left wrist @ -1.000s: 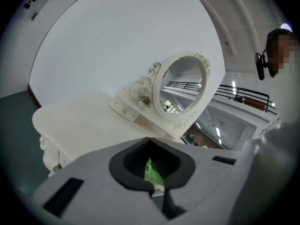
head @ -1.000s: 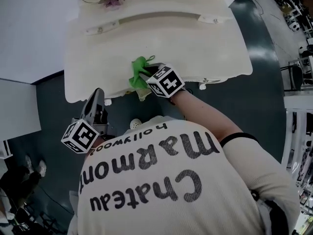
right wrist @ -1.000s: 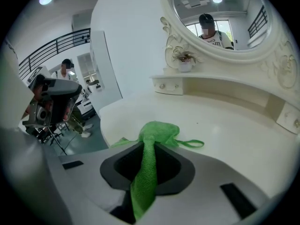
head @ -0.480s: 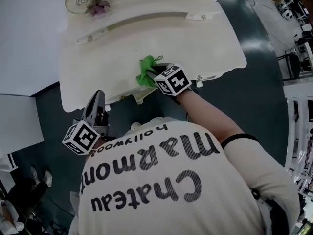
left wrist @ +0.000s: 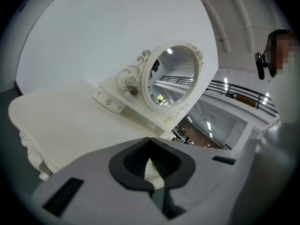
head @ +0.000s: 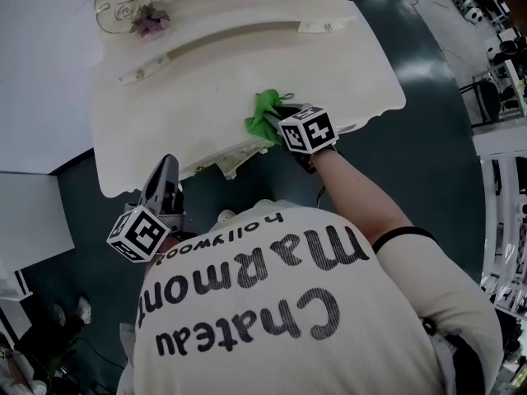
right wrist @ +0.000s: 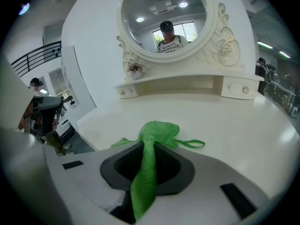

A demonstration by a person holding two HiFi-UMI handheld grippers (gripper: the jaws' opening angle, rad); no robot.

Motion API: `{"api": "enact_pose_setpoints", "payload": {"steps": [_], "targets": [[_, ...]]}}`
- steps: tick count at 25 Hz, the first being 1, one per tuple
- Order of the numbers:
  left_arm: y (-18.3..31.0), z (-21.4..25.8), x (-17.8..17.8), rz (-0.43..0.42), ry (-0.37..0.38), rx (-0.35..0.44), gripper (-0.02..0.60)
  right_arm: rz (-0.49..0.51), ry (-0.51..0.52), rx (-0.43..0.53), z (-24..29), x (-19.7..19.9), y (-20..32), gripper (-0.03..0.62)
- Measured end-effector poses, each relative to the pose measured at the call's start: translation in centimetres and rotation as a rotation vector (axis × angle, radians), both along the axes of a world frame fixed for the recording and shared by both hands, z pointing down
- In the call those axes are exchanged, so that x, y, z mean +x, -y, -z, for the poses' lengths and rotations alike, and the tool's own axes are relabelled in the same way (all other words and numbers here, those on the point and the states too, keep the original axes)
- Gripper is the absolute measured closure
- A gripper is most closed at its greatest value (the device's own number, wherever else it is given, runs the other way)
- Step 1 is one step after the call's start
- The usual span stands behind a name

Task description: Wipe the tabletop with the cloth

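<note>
My right gripper point(head: 281, 123) has its fingers pinching the green cloth point(head: 265, 115). A strip of it runs back between them, and the rest is bunched just beyond the fingertips, lying on the cream bench point(head: 206, 81). In the right gripper view a thin loop of the cloth point(right wrist: 190, 144) trails out to the right of the fingers, flat on the surface. The bunch sits near the bench's front edge, on the side where that gripper reaches in.

Well beyond those fingers, at the back of the bench, stands the oval mirror point(right wrist: 164, 18) in its carved frame, with a low shelf under it and a small flower ornament point(right wrist: 135, 67) at its left foot.

My left gripper point(head: 167, 167) is held off the bench, short of its front edge and over the dark floor point(head: 412, 179). Its fingers are pressed together with nothing between them, pointing toward the bench top — well apart from the cloth.
</note>
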State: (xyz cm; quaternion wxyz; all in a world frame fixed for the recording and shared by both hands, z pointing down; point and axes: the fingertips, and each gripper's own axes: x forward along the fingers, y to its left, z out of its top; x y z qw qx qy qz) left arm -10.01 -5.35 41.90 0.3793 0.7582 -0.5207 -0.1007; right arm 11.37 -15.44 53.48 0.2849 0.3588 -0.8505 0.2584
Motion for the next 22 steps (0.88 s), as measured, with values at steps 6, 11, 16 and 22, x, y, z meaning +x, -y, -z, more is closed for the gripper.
{"api": "enact_pose_setpoints", "payload": {"steps": [6, 11, 16, 22], "targets": [[-0.4, 0.0, 0.6, -0.008, 0.007, -0.001, 0.575, -0.099, 0.033, -0.01, 0.1, 3.4, 0.6, 0.51], [-0.6, 0.0, 0.8, -0.018, 0.014, 0.002, 0.574, -0.183, 0.048, -0.014, 0.0, 5.9, 0.5, 0.51], [-0.5, 0.2, 1.3, -0.029, 0.026, -0.002, 0.575, -0.261, 0.045, -0.009, 0.2, 9.1, 0.4, 0.51], [-0.1, 1.1, 1.9, -0.034, 0.035, 0.021, 0.575, -0.509, 0.174, -0.122, 0.2, 12.1, -0.8, 0.508]]}}
